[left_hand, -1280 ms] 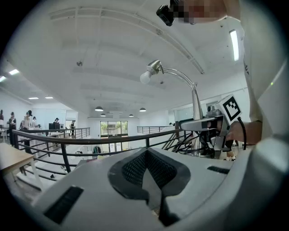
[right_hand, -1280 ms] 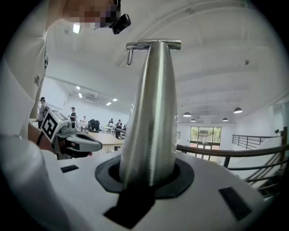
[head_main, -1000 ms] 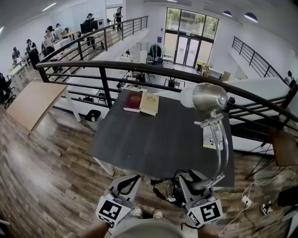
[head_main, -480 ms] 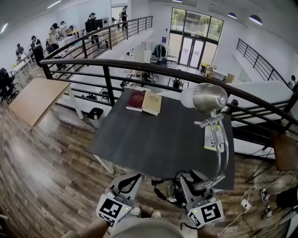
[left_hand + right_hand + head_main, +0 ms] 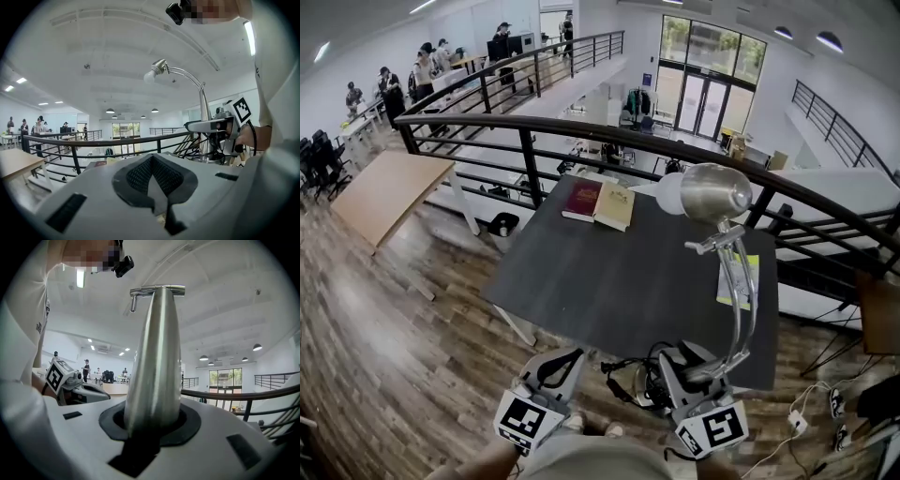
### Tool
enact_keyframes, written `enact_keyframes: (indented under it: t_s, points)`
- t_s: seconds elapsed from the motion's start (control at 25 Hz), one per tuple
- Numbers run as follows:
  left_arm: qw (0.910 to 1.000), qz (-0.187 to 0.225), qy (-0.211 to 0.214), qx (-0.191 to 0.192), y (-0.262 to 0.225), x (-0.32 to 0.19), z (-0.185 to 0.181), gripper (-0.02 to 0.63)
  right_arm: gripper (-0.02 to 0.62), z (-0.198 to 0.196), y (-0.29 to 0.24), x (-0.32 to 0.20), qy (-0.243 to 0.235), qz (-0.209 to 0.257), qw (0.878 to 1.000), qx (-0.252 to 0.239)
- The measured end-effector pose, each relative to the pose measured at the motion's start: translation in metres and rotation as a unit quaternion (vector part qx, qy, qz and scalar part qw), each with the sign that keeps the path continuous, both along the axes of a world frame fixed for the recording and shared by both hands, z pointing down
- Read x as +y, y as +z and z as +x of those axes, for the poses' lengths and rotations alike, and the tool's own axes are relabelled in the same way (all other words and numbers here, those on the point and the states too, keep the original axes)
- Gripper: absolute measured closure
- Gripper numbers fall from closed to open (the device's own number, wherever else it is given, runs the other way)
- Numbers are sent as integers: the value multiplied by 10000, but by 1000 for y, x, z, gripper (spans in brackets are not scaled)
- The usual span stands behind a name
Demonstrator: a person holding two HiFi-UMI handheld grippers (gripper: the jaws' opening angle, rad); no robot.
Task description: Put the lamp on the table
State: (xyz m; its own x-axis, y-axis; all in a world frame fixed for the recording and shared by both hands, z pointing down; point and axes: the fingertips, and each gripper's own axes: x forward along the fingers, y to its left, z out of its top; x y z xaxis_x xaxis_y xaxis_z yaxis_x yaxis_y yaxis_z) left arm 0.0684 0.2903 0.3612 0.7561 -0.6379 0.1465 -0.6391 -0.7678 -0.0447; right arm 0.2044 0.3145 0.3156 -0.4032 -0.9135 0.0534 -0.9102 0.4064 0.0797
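A silver gooseneck lamp (image 5: 739, 302) with a round metal head (image 5: 708, 192) stands upright in my right gripper (image 5: 698, 370), above the near right edge of the dark table (image 5: 609, 272). In the right gripper view the lamp's tapered stem (image 5: 154, 366) fills the gap, and the right gripper (image 5: 152, 427) is closing its jaws on it, the pads against the metal. My left gripper (image 5: 555, 367) hangs beside it at the table's near edge, shut and empty. The left gripper view shows the left gripper (image 5: 152, 176) with its pads together, and the lamp (image 5: 201, 98) to its right.
Two books (image 5: 602, 202) lie at the table's far edge and a yellow booklet (image 5: 739, 281) at its right. A black railing (image 5: 581, 136) curves behind the table. Black cables (image 5: 630, 380) hang by my right gripper. Wooden floor lies to the left.
The view has shifted slightly, so the table and railing sit a little further right and lower. The lamp stays upright in my right gripper; the left gripper has not moved.
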Motion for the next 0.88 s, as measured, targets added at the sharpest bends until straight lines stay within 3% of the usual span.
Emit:
enact_keyframes:
  t_s: [0.48,0.88]
  points:
    - [9979,226,-603,-93,3,16,12,603,477,19,7,-2,-591,102,9982,-8]
    - [9950,163,-986,-67,8,13,11,603,476,18,13,-20,-943,81,9955,-69]
